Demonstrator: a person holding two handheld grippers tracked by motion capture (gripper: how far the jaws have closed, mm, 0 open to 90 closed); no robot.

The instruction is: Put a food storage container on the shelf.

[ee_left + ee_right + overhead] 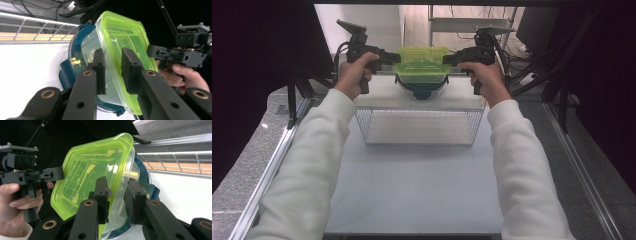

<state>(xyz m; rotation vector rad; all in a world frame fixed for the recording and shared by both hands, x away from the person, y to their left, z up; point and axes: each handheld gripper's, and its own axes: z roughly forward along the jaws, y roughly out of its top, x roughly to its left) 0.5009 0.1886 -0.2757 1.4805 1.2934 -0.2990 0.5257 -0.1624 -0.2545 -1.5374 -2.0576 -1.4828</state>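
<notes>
At the top centre of the high view, a clear container with a lime-green lid (pixel 422 62) sits on a dark teal bowl (pixel 422 91) beyond a wire basket (pixel 419 126) on the white counter (pixel 412 175). The left gripper (pixel 396 58) and right gripper (pixel 447 59) flank it, each with narrowly parted jaws straddling the lid's rim.

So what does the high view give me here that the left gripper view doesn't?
High view alone: the wire basket on the white table, both white sleeves, and the left gripper seen from outside.

Left gripper view alone: its own black pads on either side of the green lid's rim, and a blue container nested behind the clear one.

Both: the green-lidded clear container held off the table from both ends, and the right gripper at its far end.
</notes>
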